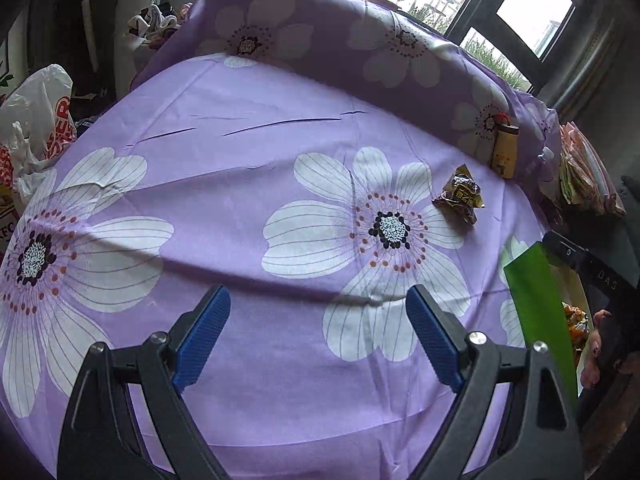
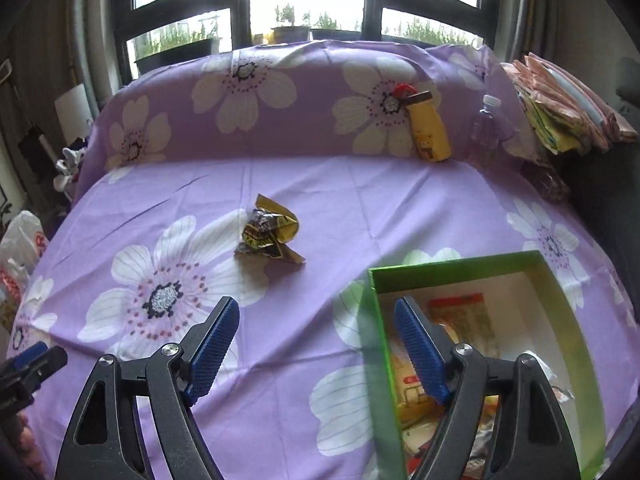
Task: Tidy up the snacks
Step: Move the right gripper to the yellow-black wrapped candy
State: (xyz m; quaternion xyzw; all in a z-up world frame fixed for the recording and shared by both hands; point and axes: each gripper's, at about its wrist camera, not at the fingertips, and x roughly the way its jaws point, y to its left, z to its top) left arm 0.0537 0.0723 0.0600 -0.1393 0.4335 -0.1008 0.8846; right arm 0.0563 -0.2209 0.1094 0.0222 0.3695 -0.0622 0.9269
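Observation:
A crumpled brown and yellow snack packet [image 2: 269,234] lies on the purple flowered sheet; it also shows in the left wrist view [image 1: 460,199] at the right. A green box [image 2: 452,270] with a white inside holds several snack packets [image 2: 466,320]; its green wall [image 1: 536,312] shows at the right edge of the left view. My right gripper [image 2: 316,322] is open and empty, its right finger over the box's left wall. My left gripper [image 1: 318,316] is open and empty above the sheet, left of the box.
A yellow bottle [image 2: 430,132] and a clear plastic bottle [image 2: 486,128] lean on the flowered cushion at the back. Folded cloths [image 2: 560,108] are stacked at the back right. A white plastic bag [image 1: 36,120] sits off the left edge. Windows are behind.

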